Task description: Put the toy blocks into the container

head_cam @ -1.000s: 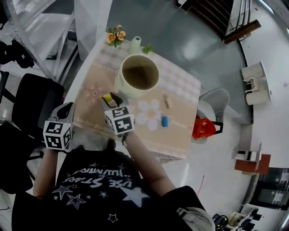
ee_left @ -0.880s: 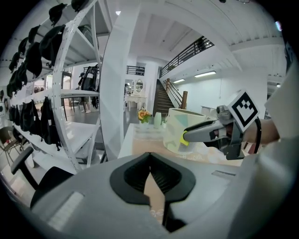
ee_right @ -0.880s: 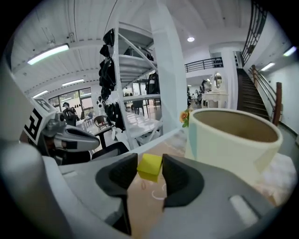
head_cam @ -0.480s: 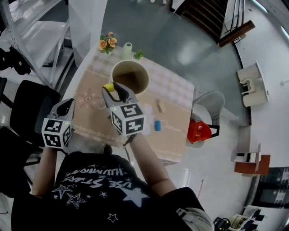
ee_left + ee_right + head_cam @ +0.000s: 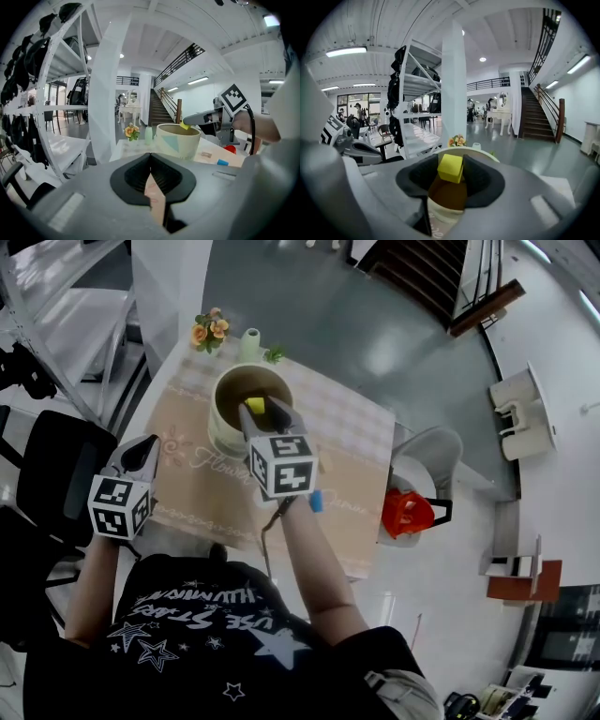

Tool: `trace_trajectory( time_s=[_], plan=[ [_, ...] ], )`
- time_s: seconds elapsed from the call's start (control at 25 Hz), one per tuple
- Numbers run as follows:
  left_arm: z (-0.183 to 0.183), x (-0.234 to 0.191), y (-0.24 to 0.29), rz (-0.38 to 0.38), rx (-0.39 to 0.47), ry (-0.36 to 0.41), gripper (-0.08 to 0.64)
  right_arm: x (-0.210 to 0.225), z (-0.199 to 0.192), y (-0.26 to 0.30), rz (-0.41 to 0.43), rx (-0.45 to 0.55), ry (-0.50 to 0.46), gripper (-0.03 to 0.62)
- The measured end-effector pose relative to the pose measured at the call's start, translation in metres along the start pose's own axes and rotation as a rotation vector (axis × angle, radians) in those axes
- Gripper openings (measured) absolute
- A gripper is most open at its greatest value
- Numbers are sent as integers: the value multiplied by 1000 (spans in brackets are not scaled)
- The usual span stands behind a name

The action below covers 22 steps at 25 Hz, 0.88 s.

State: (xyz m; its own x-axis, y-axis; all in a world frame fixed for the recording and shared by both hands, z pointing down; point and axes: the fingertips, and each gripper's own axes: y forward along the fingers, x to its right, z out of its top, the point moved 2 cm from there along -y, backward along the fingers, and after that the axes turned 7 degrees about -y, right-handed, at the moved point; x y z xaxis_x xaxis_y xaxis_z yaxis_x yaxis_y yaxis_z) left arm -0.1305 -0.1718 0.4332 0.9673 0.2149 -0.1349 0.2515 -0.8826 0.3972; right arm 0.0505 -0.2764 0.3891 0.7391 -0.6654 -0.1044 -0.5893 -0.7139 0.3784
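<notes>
Right gripper (image 5: 262, 412) is clamped on a yellow toy block (image 5: 450, 168), pads pressing both its sides, jaws partway open at the block's width. Directly under it is the brown inside of the cream container (image 5: 221, 432), so the block hangs over the opening, above the rim edge nearest the person. Past the container from this gripper stand orange flowers (image 5: 206, 329) and a small pale green vase (image 5: 249, 343) at the tabletop's (image 5: 361, 437) far edge. A blue block (image 5: 316, 501) lies on the tabletop just beside the right gripper's marker cube, on its right and nearer the person. Left gripper (image 5: 150, 157) is empty, jaws together at the tips with only a thin sliver of tabletop showing between them lower down. It is held off the tabletop's left edge, well apart from the container, which sits ahead and to its right. A small tan piece (image 5: 205, 154), probably another block, lies beyond the blue one in the left gripper view.
</notes>
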Motion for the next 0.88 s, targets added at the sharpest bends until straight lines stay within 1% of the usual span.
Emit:
trace_trajectory(
  time_s=[0.2, 0.52, 0.6, 0.68, 0.88],
  plan=[
    [0, 12, 9, 12, 4, -10, 11, 17, -19, 2, -8, -45, 9, 170],
    [4, 21, 18, 44, 18, -19, 11, 28, -20, -1, 15, -15, 12, 175],
    [3, 20, 20, 35, 9, -18, 11, 28, -21, -2, 13, -9, 21, 192],
    [0, 19, 22, 16, -4, -7, 11, 27, -22, -3, 3, -10, 28, 195],
    [2, 15, 31, -55, -25, 20, 11, 29, -23, -9, -70, -7, 54, 201]
  ],
)
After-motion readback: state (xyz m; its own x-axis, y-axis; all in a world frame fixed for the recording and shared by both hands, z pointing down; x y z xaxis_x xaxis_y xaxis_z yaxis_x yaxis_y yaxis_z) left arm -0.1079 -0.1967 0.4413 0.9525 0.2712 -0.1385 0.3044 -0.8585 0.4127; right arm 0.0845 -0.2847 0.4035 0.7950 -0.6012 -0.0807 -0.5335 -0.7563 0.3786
